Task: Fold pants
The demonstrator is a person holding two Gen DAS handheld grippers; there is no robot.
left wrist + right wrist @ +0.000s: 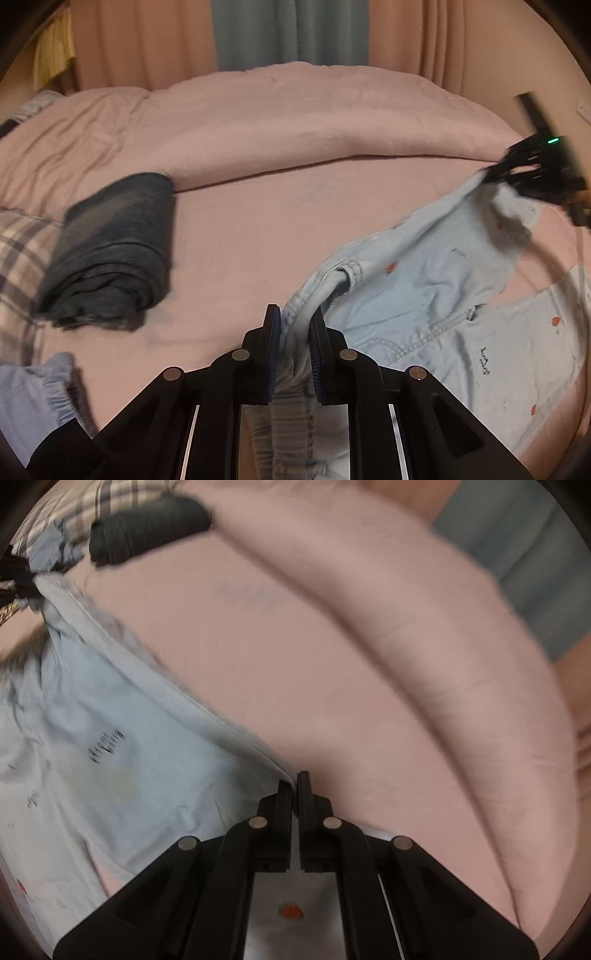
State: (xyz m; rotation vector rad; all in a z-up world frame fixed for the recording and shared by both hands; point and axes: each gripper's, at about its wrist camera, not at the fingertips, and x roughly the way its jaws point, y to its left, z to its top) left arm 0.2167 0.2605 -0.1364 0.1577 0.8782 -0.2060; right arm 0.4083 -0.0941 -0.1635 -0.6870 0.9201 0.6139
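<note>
Light blue pants point(436, 295) with small red prints lie stretched over a pink bed point(258, 221). My left gripper point(293, 321) is shut on the elastic waistband, which bunches between its blue pads. My right gripper point(517, 173) shows at the far right of the left wrist view, shut on a far edge of the pants and lifting it. In the right wrist view the right gripper point(293, 781) pinches a thin fabric edge, and the pants point(110, 746) spread to its left toward the left gripper point(18, 587). Both views are blurred.
Folded dark pants point(114, 251) lie at the left on the bed, also in the right wrist view point(147, 524). A plaid cloth point(18, 251) and a blue ruffled garment point(33, 391) sit at the left edge. A rolled pink duvet point(295, 122) lies behind. Curtains hang beyond.
</note>
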